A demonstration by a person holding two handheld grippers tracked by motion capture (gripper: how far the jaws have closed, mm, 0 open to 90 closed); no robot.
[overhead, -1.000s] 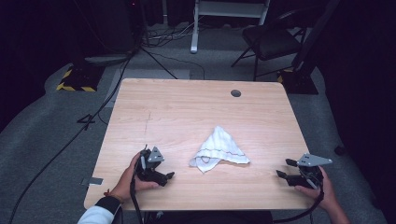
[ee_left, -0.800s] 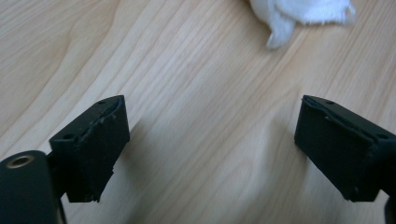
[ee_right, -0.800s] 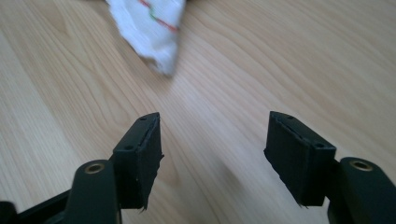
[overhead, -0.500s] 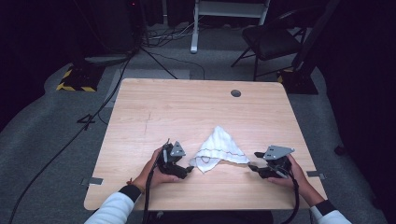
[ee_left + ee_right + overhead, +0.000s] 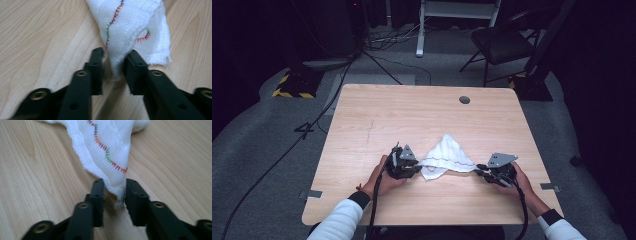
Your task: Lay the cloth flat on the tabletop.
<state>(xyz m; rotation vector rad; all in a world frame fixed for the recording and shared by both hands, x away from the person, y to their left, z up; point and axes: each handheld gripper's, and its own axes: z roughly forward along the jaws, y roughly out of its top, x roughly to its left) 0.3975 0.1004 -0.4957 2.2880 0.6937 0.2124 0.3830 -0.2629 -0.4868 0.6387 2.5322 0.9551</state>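
My left gripper (image 5: 113, 65) has its jaws spread around the cloth's (image 5: 446, 156) left corner, not yet pinching. My right gripper (image 5: 113, 192) likewise has its jaws apart around the right corner. The white cloth, stitched in colour, lies crumpled on the tabletop (image 5: 412, 115) between both, near my edge.

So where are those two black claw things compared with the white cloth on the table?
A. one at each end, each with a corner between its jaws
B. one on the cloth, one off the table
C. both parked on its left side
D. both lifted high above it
A: the left gripper sits at one end of the white cloth and the right gripper at the other; each gripper view shows a corner between slightly parted jaws.
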